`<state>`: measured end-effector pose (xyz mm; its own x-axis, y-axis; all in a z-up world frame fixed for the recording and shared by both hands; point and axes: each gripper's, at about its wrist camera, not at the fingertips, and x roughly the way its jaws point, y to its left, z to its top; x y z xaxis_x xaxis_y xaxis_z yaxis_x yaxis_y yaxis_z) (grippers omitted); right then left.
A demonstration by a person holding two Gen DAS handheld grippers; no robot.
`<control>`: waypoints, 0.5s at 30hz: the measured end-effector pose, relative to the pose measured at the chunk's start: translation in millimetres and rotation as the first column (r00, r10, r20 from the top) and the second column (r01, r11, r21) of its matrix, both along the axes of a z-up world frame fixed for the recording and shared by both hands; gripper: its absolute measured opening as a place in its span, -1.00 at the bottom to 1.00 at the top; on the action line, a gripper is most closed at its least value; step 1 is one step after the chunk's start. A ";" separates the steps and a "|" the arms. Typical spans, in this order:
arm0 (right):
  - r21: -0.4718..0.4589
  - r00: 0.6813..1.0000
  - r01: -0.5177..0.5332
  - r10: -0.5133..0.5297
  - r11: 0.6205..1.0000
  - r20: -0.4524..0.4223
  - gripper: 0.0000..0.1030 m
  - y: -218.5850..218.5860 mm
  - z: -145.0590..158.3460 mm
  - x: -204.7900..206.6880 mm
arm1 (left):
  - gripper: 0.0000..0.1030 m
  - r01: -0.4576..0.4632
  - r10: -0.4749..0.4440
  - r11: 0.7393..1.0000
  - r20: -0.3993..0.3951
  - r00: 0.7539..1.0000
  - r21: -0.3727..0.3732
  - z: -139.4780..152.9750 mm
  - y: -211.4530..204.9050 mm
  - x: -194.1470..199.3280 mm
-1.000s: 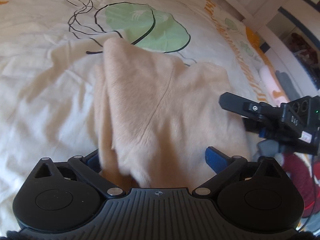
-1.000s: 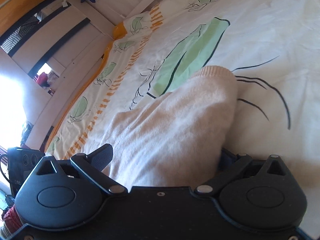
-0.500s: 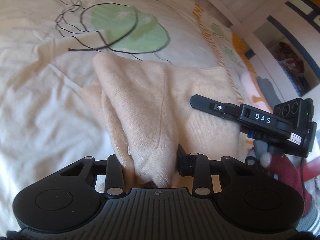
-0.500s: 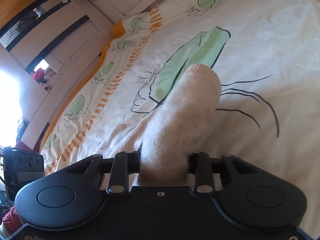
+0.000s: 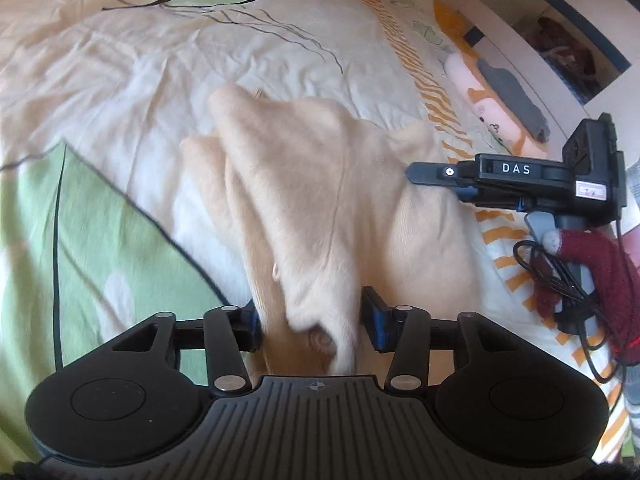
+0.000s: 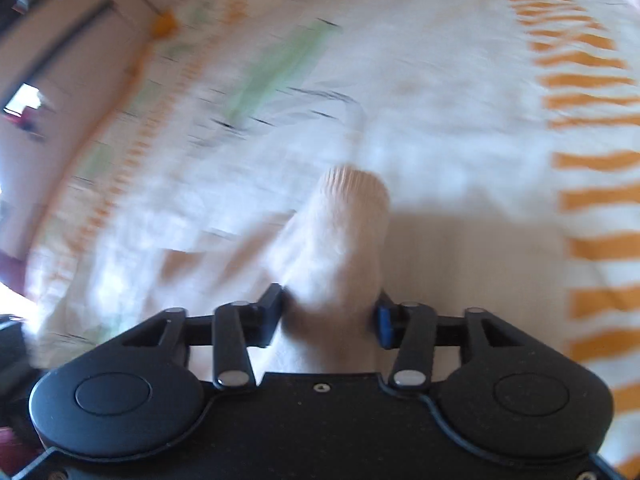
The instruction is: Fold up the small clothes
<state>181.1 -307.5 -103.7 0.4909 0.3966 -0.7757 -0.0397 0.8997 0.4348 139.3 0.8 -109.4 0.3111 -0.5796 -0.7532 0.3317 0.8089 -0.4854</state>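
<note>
Left tool (image 5: 312, 322) and right tool (image 6: 330, 316) each clamp the cream garment (image 5: 320, 200); only the left view shows both.

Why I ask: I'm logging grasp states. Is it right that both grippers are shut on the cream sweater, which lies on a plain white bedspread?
One detail is off: the bedspread isn't plain; the left wrist view shows green leaf shapes, black lines and orange stripes. The rest holds: the left gripper and the right gripper are each shut on the cream sweater.
</note>
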 end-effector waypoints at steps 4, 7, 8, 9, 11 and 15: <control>0.060 0.997 0.071 -0.073 0.996 0.019 0.40 -17.1 1.4 -14.0 | -0.03 -0.063 0.063 0.998 -0.007 0.998 0.000 3.4 24.9 -13.2; 0.021 0.993 0.075 -0.076 0.997 0.093 0.42 -14.9 17.7 -28.4 | -0.01 -0.112 0.109 0.993 0.054 0.993 0.039 20.3 37.6 -22.9; 0.023 0.990 0.075 -0.078 0.997 0.118 0.44 -12.4 23.2 -34.8 | -0.01 -0.121 0.114 0.991 0.107 0.988 0.065 30.6 36.8 -28.2; 0.027 0.988 0.074 -0.077 0.997 0.137 0.51 -9.3 27.4 -40.6 | 0.00 -0.128 0.112 0.988 0.163 0.980 0.092 40.4 33.9 -31.8; 0.017 0.983 0.064 -0.066 0.998 0.173 0.56 -0.4 33.4 -50.9 | 0.02 -0.139 0.103 0.982 0.255 0.961 0.129 56.3 22.9 -32.3; -0.065 0.978 0.044 -0.030 0.997 0.205 0.72 17.6 36.4 -66.2 | 0.04 -0.163 0.104 0.973 0.319 0.942 0.165 65.9 -1.1 -12.2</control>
<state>114.9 -289.9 -67.3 0.6547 0.3243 -0.6827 -0.0874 0.9297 0.3578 127.1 -0.3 -43.5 0.6088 -0.3754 -0.6989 0.3228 0.9220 -0.2140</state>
